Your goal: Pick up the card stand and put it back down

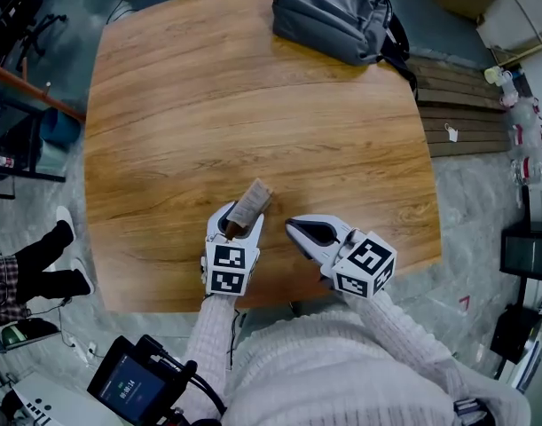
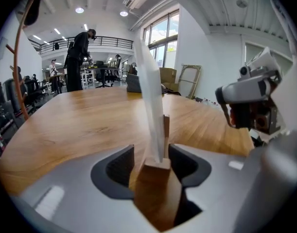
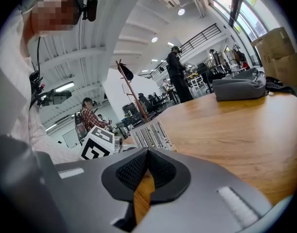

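The card stand point(image 1: 250, 204) is a small wooden block point(image 2: 156, 173) with an upright white card point(image 2: 150, 91) in its slot. It stands near the front edge of the round wooden table point(image 1: 253, 105). My left gripper point(image 1: 238, 223) straddles the block; its jaws point(image 2: 150, 160) are open, with a narrow gap beside the left pad. My right gripper point(image 1: 291, 227) hovers just to the right, shut with nothing between its pads point(image 3: 148, 154). The right gripper view shows the striped face of the card point(image 3: 150, 135) and the left gripper's marker cube point(image 3: 97, 148).
A grey bag point(image 1: 337, 11) lies at the table's far edge. Wooden slats point(image 1: 457, 105) and clutter are on the floor at right. A seated person's legs point(image 1: 40, 264) are at left. A tablet device point(image 1: 133, 384) hangs near my body. People stand in the background point(image 2: 80, 57).
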Demonstrator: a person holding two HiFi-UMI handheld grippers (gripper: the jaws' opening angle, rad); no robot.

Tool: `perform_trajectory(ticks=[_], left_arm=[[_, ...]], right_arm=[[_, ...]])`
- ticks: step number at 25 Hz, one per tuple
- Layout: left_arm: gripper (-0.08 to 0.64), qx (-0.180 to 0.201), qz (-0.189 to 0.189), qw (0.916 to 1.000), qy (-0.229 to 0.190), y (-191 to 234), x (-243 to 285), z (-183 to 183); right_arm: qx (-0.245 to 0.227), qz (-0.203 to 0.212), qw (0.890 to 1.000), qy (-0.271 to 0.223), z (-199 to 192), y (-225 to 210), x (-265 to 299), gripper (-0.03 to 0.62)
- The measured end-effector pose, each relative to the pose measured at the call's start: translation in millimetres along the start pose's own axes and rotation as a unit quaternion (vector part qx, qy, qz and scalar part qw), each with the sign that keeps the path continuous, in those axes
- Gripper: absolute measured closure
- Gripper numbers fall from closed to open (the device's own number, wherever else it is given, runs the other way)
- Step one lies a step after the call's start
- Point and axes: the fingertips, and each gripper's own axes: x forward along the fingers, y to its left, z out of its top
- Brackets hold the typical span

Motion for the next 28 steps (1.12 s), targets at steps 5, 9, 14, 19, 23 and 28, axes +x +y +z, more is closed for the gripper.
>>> perform_trajectory(ticks=[5,9,14,19,23,28], left_arm=[[0.336,-0.012,0.018,0.9997,-0.011,6,-30,1],[0.343,0.003,0.031,0.9993,-0.022,5,-56,9],[0.378,0.017,0.039,0.9975,-0.056,-8,-88,33],[0.445,0.031,0.050,0.9935,-0.097,-21,-108,54],[0.515,0.017,0.050,0.9910,-0.123,-28,-115,64],[0.551,0.013,0.047,0.9911,-0.124,-32,-110,65]], right_arm=[[-0.022,0.018,1.000,-0.007,14,14,0,0.596],[-0.042,0.031,0.999,-0.006,22,26,3,0.596],[-0.060,0.040,0.997,0.010,22,37,7,0.597],[-0.074,0.037,0.996,0.021,22,47,9,0.595],[-0.080,0.032,0.996,0.011,28,49,9,0.595],[-0.084,0.026,0.996,0.016,24,44,9,0.595]])
